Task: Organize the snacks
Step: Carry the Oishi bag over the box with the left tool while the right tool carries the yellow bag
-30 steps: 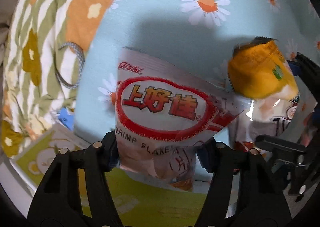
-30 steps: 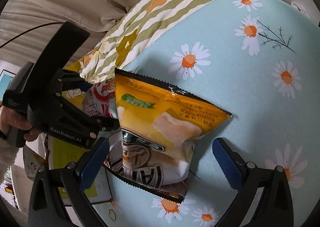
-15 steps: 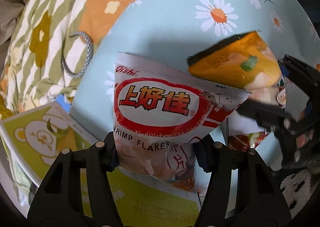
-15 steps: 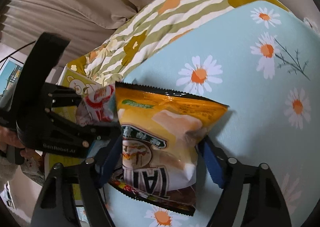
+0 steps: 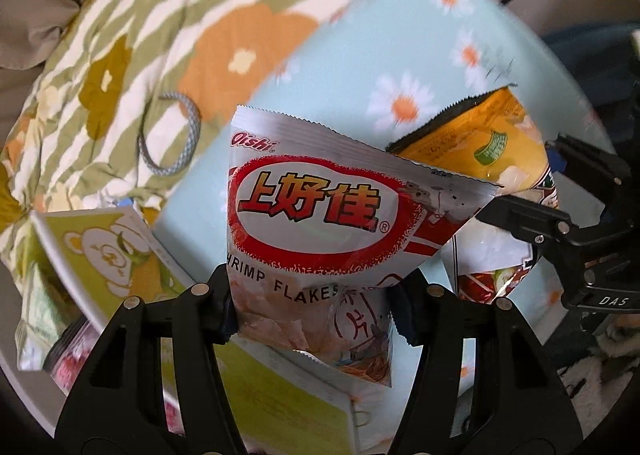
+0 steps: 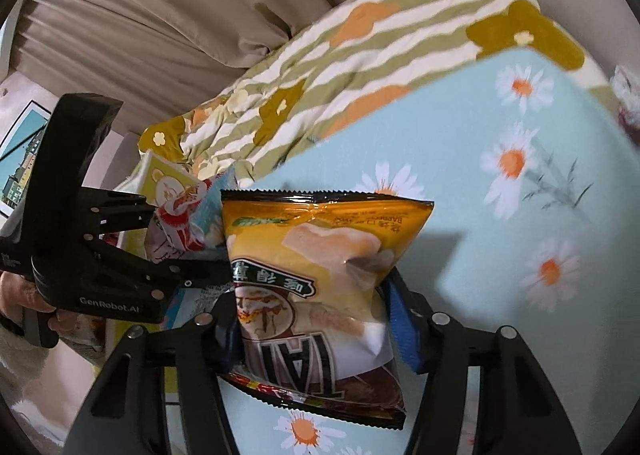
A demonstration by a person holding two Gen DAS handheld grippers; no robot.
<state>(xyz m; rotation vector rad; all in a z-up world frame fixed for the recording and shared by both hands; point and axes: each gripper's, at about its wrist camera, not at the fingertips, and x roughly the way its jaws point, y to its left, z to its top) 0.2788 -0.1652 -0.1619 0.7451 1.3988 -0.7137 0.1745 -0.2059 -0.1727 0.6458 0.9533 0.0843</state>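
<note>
Both bags are now lifted higher above the pale blue daisy-print cloth surface [image 6: 500, 239] than a second ago, when the orange bag lay on it between spread fingers. The left gripper [image 5: 316, 305] is clenched on the lower part of the white and red foil bag of shrimp flakes [image 5: 316, 215], whose long axis runs upright, serrated top edge uppermost. The right gripper [image 6: 312, 329] is closed on the lower half of the orange and black foil crisp bag [image 6: 316, 279], likewise held upright, its printing upside down. In the left wrist view the orange bag [image 5: 484, 147] hangs just to the right of the shrimp bag's upper corner, very near or touching; which cannot be told. A yellow-green cardboard box printed with a bear [image 5: 108, 251] is seen at the left edge of the cloth surface, below and left of the left gripper, and appears to be the likely container, though this is a judgement. The left gripper is the nearer to it. A green and orange striped floral quilt [image 5: 168, 23] lies beyond the far edge, with a grey braided cord loop [image 5: 172, 139] on it. Open room remains to the right over the cloth.
</note>
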